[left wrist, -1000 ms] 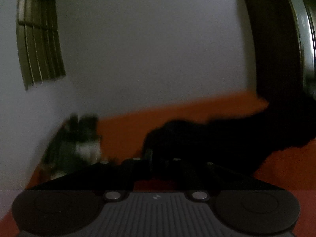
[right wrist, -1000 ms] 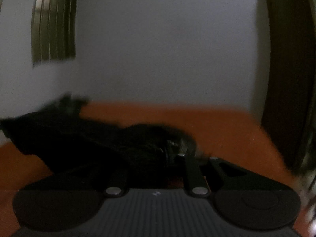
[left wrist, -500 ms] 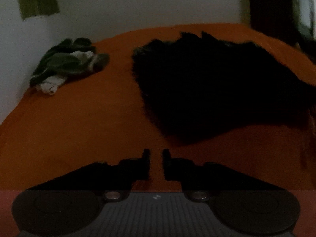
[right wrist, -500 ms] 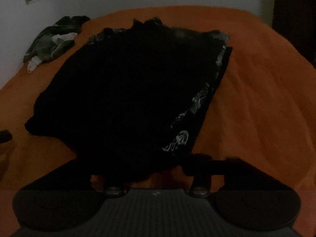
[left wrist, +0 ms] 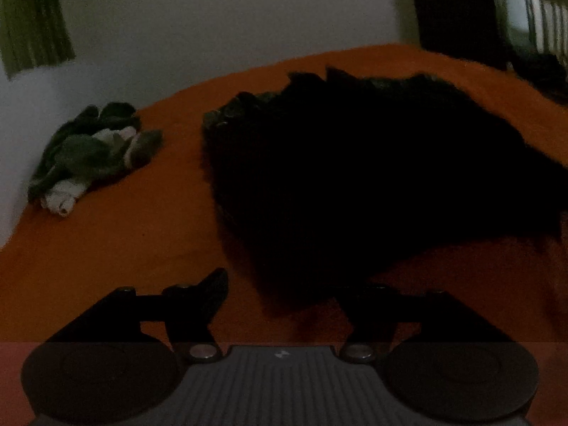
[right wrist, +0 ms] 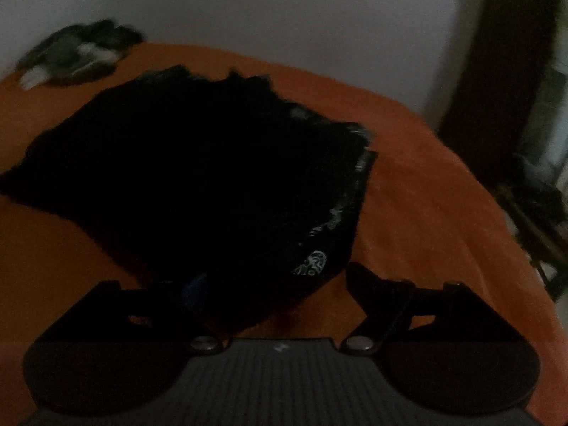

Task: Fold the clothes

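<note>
Left wrist: black garment (left wrist: 355, 177) lies before spread hand-held gripper (left wrist: 284, 284).

The black garment (left wrist: 372, 177) hides the left gripper's (left wrist: 284, 284) right fingertip and runs off the frame's right edge.

Right gripper (right wrist: 280, 284): jaws spread wide, nothing between them but the near edge of a black garment (right wrist: 198, 177) with pale print along its right border. Garment lies spread on orange bed cover (right wrist: 426, 195). Crumpled green-and-white clothing (right wrist: 74, 53) at far left corner, apart from it. White wall (right wrist: 284, 10) behind.
</note>
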{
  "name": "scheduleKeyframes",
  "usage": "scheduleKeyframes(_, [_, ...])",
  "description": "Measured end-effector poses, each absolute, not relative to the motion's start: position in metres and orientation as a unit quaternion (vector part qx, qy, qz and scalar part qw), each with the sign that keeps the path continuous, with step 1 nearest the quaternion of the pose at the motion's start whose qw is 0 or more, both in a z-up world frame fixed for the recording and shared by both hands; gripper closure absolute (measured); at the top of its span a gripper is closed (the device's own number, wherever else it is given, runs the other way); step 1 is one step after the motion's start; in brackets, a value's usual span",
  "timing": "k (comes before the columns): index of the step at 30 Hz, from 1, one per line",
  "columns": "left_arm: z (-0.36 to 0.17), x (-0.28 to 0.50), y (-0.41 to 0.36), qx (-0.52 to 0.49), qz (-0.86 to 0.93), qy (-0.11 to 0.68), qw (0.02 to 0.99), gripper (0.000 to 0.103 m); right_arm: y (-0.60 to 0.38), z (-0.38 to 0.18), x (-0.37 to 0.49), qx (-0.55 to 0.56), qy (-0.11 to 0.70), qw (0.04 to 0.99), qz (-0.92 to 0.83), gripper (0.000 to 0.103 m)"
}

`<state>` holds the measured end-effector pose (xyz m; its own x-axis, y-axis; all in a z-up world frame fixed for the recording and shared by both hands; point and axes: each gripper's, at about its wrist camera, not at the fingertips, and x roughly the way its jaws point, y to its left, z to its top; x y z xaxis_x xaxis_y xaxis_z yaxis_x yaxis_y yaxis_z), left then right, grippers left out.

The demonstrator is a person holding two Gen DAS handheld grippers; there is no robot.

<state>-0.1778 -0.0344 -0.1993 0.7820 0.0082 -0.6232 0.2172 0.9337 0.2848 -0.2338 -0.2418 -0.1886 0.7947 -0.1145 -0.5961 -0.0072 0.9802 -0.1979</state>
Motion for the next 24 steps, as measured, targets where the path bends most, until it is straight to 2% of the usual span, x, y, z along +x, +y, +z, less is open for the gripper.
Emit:
scheduleKeyframes(2, [-0.205,-0.171,-0.036,0.161,-0.027,0.331,0.929,0.040,-0.243,-0.196,-0.227,-0.076,0.331,0.938,-0.068,0.045])
scheduleKeyframes(3, [-0.207,-0.165,-0.035,0.142,-0.016,0.339,0.930,0.040,-0.248,-0.198,-0.225,-0.049,0.333,0.938,-0.084,0.045])
scheduleKeyframes(4, [-0.208,-0.156,-0.033,0.116,-0.008,0.351,0.929,0.040,-0.253,-0.199,-0.224,-0.020,0.333,0.938,-0.091,0.053])
scheduleKeyframes(5, [-0.210,-0.148,-0.032,0.096,-0.002,0.361,0.927,0.040,-0.257,-0.200,-0.223,0.001,0.335,0.937,-0.098,0.069])
scheduleKeyframes(6, [-0.213,-0.141,-0.033,0.088,0.005,0.371,0.924,0.039,-0.258,-0.202,-0.222,0.008,0.341,0.934,-0.101,0.075])
scheduleKeyframes(9, [-0.221,-0.129,-0.041,0.089,0.019,0.376,0.922,0.040,-0.255,-0.197,-0.225,0.002,0.327,0.937,-0.121,0.076])
scheduleKeyframes(10, [-0.221,-0.130,-0.043,0.095,0.024,0.365,0.926,0.043,-0.256,-0.195,-0.227,0.004,0.320,0.939,-0.127,0.076])
scheduleKeyframes(12, [-0.219,-0.139,-0.046,0.090,0.035,0.334,0.938,0.091,-0.262,-0.188,-0.230,0.026,0.308,0.942,-0.133,0.075])
scheduleKeyframes(13, [-0.212,-0.150,-0.048,0.082,0.032,0.317,0.944,0.098,-0.265,-0.186,-0.231,0.030,0.305,0.943,-0.127,0.075])
scheduleKeyframes(16, [-0.170,-0.194,-0.060,0.099,0.047,0.243,0.964,0.097,-0.275,-0.176,-0.240,0.042,0.294,0.948,-0.118,0.075])
scheduleKeyframes(19, [-0.127,-0.247,-0.068,0.112,0.044,0.206,0.971,0.097,-0.287,-0.160,-0.264,0.060,0.283,0.951,-0.111,0.075])
scheduleKeyframes(21, [-0.128,-0.271,-0.078,0.162,0.038,0.215,0.962,0.097,-0.288,-0.162,-0.282,0.051,0.299,0.947,-0.104,0.075])
scheduleKeyframes(23, [-0.156,-0.281,-0.077,0.203,0.019,0.264,0.943,0.096,-0.294,-0.182,-0.292,0.068,0.359,0.928,-0.077,0.075])
scheduleKeyframes(24, [-0.170,-0.281,-0.072,0.212,0.005,0.295,0.932,0.092,-0.298,-0.193,-0.297,0.083,0.390,0.915,-0.063,0.075])
